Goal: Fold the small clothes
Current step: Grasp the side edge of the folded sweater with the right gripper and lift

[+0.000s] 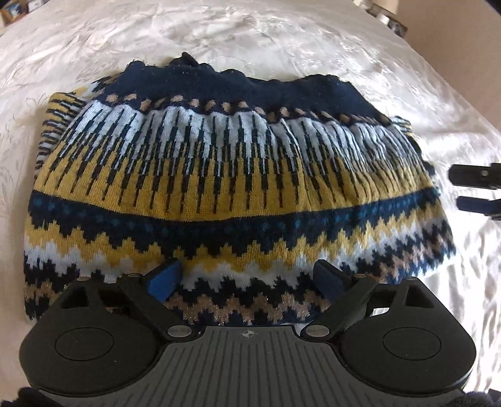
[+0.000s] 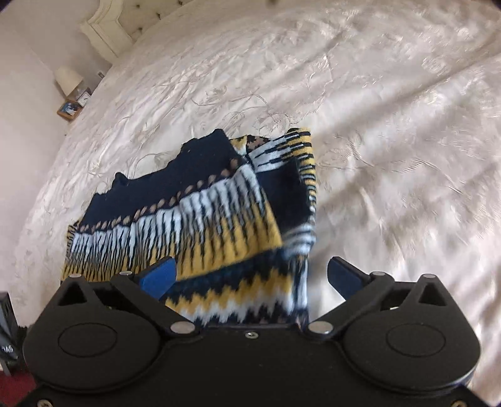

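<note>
A folded knitted sweater (image 1: 231,175), navy with yellow, white and tan zigzag bands, lies flat on the white bedspread (image 1: 250,34). My left gripper (image 1: 247,269) hangs just over its near edge, open, with the blue pads apart and only the knit below them. The right wrist view shows the same sweater (image 2: 200,213) with one side doubled over. My right gripper (image 2: 250,264) is open above its near corner, with nothing pressed between the pads. In the left wrist view, the right gripper (image 1: 466,189) shows at the right edge, beside the sweater.
The wrinkled satin bedspread (image 2: 391,141) stretches far beyond the sweater. A bedside table with a lamp (image 2: 67,79) and a white headboard (image 2: 106,28) stand at the far left. A dark object (image 2: 6,328) sits at the lower left edge.
</note>
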`<state>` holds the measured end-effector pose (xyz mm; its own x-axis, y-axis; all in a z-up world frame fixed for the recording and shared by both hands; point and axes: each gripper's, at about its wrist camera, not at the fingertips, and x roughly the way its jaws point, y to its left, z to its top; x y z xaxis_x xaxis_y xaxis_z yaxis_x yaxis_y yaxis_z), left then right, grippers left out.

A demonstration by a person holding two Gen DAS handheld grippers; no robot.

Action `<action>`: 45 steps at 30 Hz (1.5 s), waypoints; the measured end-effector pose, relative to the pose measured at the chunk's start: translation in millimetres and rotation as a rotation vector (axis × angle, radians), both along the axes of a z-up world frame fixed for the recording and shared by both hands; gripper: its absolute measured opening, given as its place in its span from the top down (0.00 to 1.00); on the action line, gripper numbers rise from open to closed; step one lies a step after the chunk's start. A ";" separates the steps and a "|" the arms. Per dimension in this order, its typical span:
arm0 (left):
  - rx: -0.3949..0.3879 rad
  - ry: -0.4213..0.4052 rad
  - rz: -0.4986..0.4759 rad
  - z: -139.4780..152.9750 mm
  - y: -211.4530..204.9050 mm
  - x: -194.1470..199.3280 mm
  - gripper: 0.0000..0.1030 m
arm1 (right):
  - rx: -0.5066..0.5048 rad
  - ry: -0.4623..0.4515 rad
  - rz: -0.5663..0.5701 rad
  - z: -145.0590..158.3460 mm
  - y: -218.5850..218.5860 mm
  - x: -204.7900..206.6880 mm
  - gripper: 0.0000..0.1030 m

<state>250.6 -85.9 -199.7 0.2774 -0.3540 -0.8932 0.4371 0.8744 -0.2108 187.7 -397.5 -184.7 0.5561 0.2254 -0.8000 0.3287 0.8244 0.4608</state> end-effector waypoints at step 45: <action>0.211 0.017 -0.005 -5.4 -94.1 124.8 0.11 | 0.388 -0.003 0.177 -69.0 -46.4 53.1 0.63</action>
<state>375.4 -179.9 -205.0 0.2600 -0.1598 -0.9523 0.4397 0.8976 -0.0306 240.8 -443.9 -253.7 0.4840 0.6017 -0.6354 0.1961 0.6331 0.7488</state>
